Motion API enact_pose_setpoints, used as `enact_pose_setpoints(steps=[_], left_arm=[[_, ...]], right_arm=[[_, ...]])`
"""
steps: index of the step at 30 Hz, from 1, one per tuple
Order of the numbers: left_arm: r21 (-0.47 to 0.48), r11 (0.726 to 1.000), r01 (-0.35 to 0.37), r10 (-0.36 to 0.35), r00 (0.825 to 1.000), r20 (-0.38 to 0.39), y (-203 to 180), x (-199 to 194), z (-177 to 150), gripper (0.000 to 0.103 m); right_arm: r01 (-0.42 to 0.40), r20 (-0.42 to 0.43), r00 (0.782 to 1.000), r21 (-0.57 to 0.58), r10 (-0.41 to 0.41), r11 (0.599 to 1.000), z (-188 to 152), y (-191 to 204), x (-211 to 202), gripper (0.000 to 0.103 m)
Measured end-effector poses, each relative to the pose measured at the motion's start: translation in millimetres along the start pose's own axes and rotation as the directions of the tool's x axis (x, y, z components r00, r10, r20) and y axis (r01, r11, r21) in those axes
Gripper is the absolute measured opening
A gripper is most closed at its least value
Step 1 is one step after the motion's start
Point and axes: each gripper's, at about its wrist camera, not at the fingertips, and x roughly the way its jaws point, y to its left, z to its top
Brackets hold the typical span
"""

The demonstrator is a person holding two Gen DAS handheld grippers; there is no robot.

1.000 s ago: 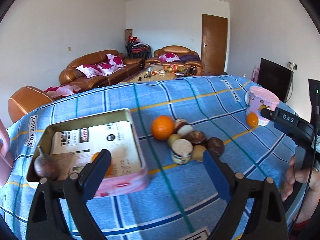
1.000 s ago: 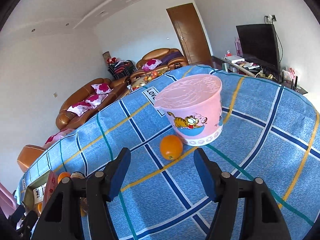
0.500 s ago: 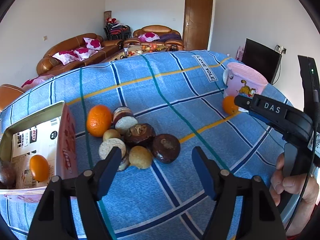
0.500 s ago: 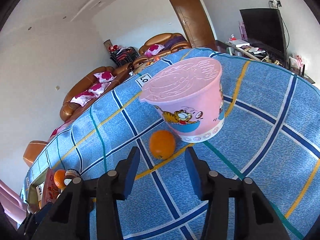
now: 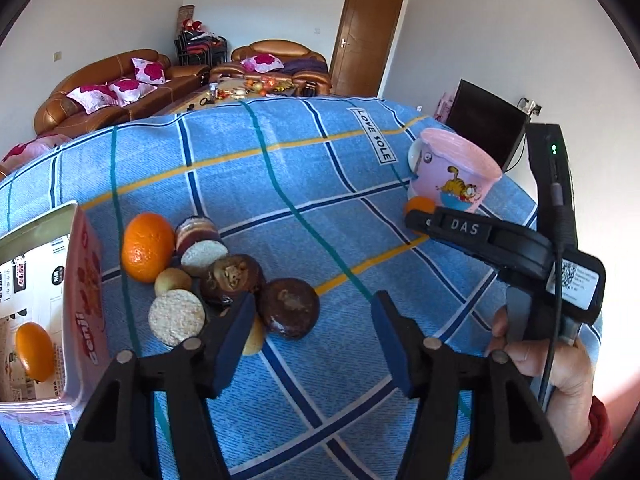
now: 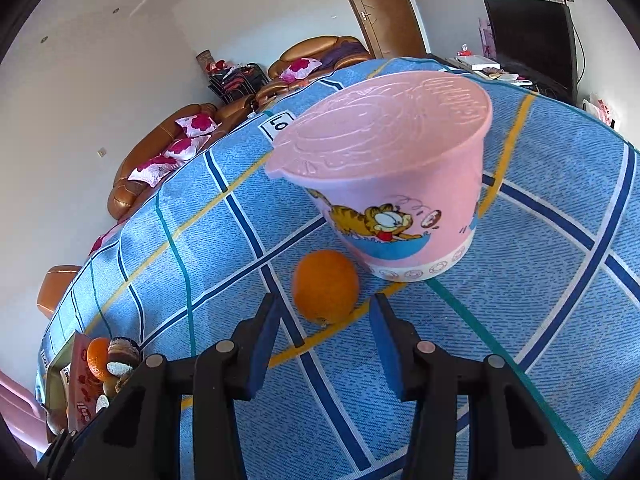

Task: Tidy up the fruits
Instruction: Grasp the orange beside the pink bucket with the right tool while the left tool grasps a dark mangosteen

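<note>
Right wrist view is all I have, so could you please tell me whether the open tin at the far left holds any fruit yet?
Observer: Yes. The left wrist view shows one small orange lying inside the tin.
Operator: Thank you. Is anything else in the tin?
Observer: Printed paper lines its bottom.
Operator: And what is the left gripper doing, please?
Observer: The left gripper has its jaws closing just short of a dark brown round fruit at the near edge of the pile. Its pads press on nothing.
</note>
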Motion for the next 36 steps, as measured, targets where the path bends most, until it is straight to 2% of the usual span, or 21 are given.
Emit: enact_pose_setpoints(steps=[1,6,10,12,14,17,20,23,27,30,31,33,36], left_arm=[[0.009,1.000,-0.004,0.004,1.000,0.000,-1,1,0,0.062],[0.076,0.992,-0.098,0.098,0.995,0.003,-14,10,0,0.066],[0.071,0.992,-0.105,0.107,0.994,-0.015,-18,20,5,0.066],[0.094,0.992,-0.085,0.088,0.996,-0.031,-25,23,4,0.065],[0.113,0.993,-0.033,0.040,0.998,-0.056,-31,22,1,0.063],[0.097,0.995,-0.006,0.013,0.997,-0.077,-27,23,0,0.062],[0.032,0.999,-0.001,0.004,0.994,-0.105,-14,30,-1,0.056],[0.045,0.998,-0.043,0.047,0.996,-0.080,-18,33,2,0.056],[0.060,0.997,-0.055,0.060,0.994,-0.087,-24,41,5,0.055],[0.062,0.996,-0.060,0.066,0.994,-0.090,-25,42,5,0.038],[0.058,0.997,-0.055,0.060,0.994,-0.089,-24,41,4,0.038],[0.043,0.998,-0.038,0.042,0.995,-0.087,-21,40,4,0.038],[0.003,1.000,-0.005,0.005,0.998,-0.069,-14,36,4,0.038]], right_arm=[[-0.001,-0.011,1.000,-0.003,0.001,1.000,0,0,1,0.032],[0.007,-0.009,1.000,-0.019,-0.008,1.000,-2,0,-4,0.031],[-0.029,0.021,0.999,-0.009,0.029,1.000,-5,-2,-18,0.031],[-0.049,0.057,0.997,-0.011,0.050,0.999,-5,-1,-27,0.030],[-0.051,0.101,0.993,-0.031,0.054,0.998,-4,3,-36,0.018],[-0.033,0.134,0.990,-0.061,0.041,0.998,-3,9,-41,0.018],[-0.023,0.104,0.994,-0.064,0.029,0.998,-4,9,-34,0.018],[-0.079,0.070,0.994,0.007,0.079,0.997,-2,-2,-30,0.018],[-0.159,0.112,0.984,0.160,0.142,0.974,1,-33,-39,0.018],[-0.205,0.127,0.976,0.280,0.175,0.938,1,-58,-39,0.018],[-0.210,0.122,0.976,0.306,0.180,0.929,1,-62,-36,0.018],[-0.219,0.108,0.975,0.320,0.195,0.922,1,-61,-31,0.018],[-0.232,0.095,0.972,0.243,0.215,0.942,3,-41,-28,0.018]])
